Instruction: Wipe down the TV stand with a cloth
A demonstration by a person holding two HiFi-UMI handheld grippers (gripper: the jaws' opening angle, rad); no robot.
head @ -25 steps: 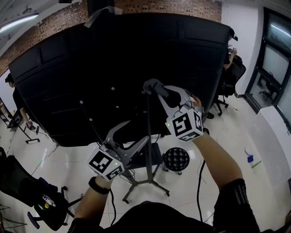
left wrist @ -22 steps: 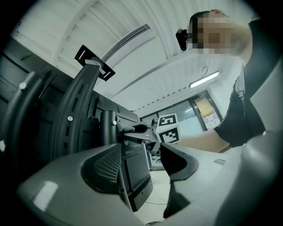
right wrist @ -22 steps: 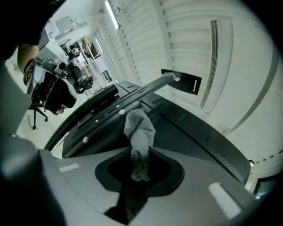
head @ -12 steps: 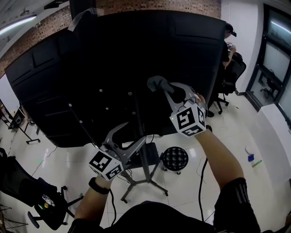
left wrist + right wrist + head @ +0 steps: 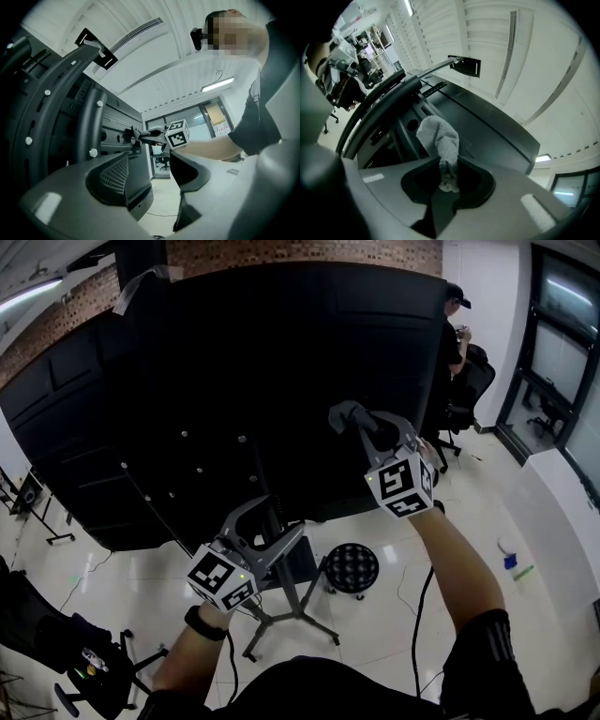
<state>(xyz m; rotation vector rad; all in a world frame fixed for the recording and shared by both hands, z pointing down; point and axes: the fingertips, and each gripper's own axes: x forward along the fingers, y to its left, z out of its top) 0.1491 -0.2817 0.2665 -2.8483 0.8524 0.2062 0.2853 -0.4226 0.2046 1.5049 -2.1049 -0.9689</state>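
A grey cloth [image 5: 341,413] is pinched in my right gripper [image 5: 349,418], held up against the black back of the big TV [image 5: 281,352]. In the right gripper view the cloth [image 5: 439,138] bulges out of the shut jaws beside the TV's mounting bracket [image 5: 389,101]. My left gripper [image 5: 274,521] hangs lower, open, level with the stand's grey pole [image 5: 267,486] above the splayed legs [image 5: 291,620]. Nothing lies between its jaws in the left gripper view, where the bracket [image 5: 61,108] fills the left side and the right gripper's marker cube [image 5: 176,133] shows beyond.
A round black stool [image 5: 351,568] stands right of the stand's legs, with cables on the floor. A person sits at the back right [image 5: 457,324]. A dark office chair [image 5: 56,652] is at lower left and a white counter [image 5: 562,521] at the right edge.
My right gripper has slid the cloth to the right across the TV's back. The left gripper has stayed by the pole.
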